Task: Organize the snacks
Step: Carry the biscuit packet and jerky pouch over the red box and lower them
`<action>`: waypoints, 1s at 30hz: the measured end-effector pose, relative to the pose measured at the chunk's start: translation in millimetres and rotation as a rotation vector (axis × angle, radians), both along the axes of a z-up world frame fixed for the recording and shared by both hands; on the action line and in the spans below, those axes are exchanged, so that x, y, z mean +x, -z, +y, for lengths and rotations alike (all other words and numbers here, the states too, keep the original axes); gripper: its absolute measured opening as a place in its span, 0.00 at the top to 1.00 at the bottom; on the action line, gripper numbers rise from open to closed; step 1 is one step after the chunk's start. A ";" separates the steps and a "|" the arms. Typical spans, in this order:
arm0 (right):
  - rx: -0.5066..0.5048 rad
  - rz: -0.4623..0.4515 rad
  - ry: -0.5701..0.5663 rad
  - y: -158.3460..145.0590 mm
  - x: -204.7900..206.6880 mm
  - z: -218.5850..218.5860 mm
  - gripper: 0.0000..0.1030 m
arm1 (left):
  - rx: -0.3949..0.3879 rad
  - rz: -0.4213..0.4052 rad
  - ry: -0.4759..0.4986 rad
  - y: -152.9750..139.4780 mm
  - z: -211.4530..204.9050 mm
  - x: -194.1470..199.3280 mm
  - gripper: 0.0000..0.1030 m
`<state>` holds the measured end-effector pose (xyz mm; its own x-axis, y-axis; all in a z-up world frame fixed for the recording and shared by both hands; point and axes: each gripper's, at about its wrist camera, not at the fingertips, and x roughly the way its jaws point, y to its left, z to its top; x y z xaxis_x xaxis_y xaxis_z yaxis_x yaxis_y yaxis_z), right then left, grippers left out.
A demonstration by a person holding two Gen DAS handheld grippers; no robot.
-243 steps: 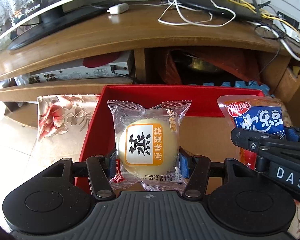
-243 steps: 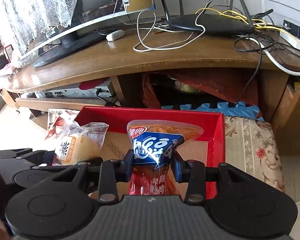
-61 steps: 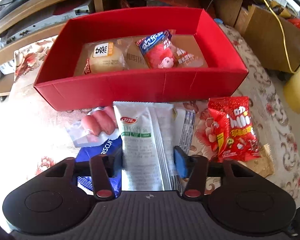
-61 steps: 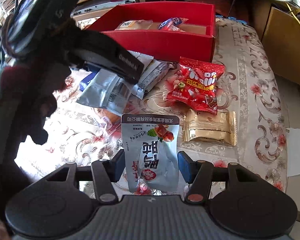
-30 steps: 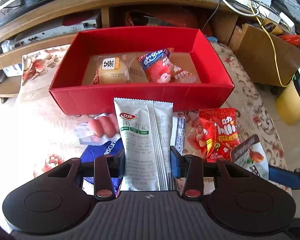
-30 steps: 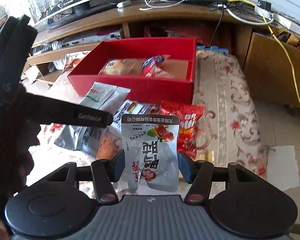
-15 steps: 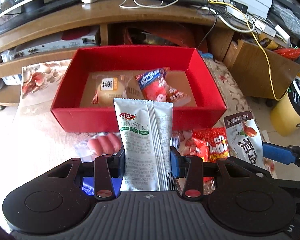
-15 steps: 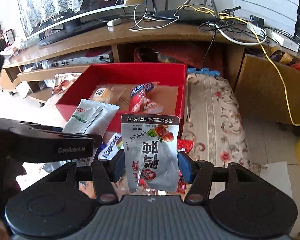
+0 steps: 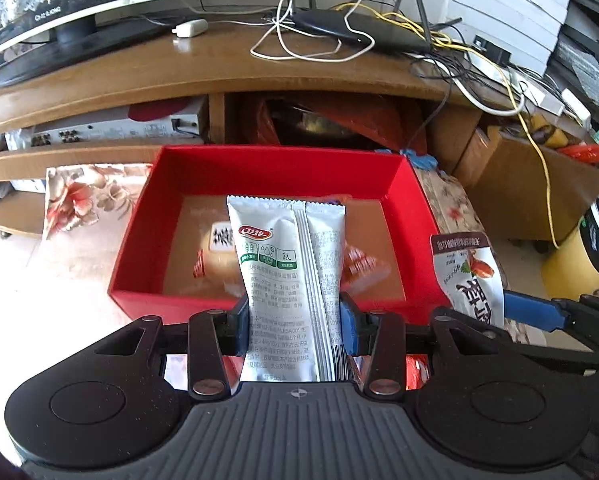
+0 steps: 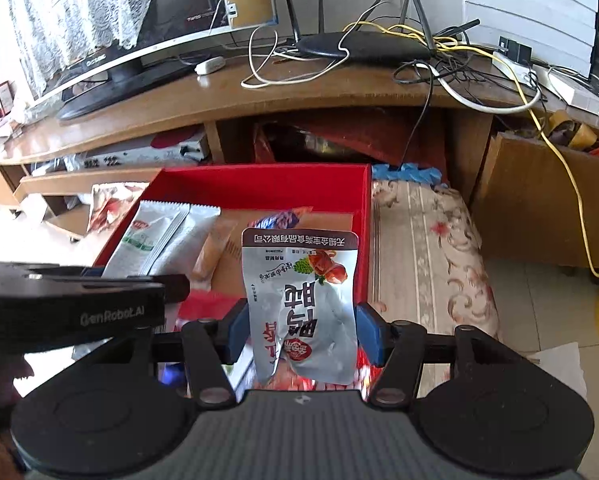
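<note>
Snacks in both claws, carried toward the red box.

My left gripper (image 9: 295,316) is clamped on a white packet (image 9: 287,276), my right gripper (image 10: 303,330) on a silver pouch (image 10: 303,308); both hang over the near wall of the box (image 9: 275,170), not yet let go. Next, I judge, I push forward over bare floor of the box and open. The left view shows a bun (image 9: 219,256) already inside; the right view shows the rug (image 10: 423,240) beside the box.
</note>
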<state>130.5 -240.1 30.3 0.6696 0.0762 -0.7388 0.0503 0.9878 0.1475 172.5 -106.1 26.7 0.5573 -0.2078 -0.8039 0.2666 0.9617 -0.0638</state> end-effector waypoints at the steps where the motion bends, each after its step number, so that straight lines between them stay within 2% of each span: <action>1: 0.001 0.000 0.003 -0.3 6.5 -0.9 0.48 | 0.002 0.000 -0.004 0.1 -0.7 4.1 0.52; 13: 0.029 0.027 0.006 12.6 70.7 -6.4 0.48 | 0.041 -0.010 -0.046 7.1 -6.2 53.2 0.53; 30: 0.037 0.121 -0.007 64.3 126.0 0.5 0.48 | 0.101 0.054 -0.100 52.4 -2.6 99.7 0.54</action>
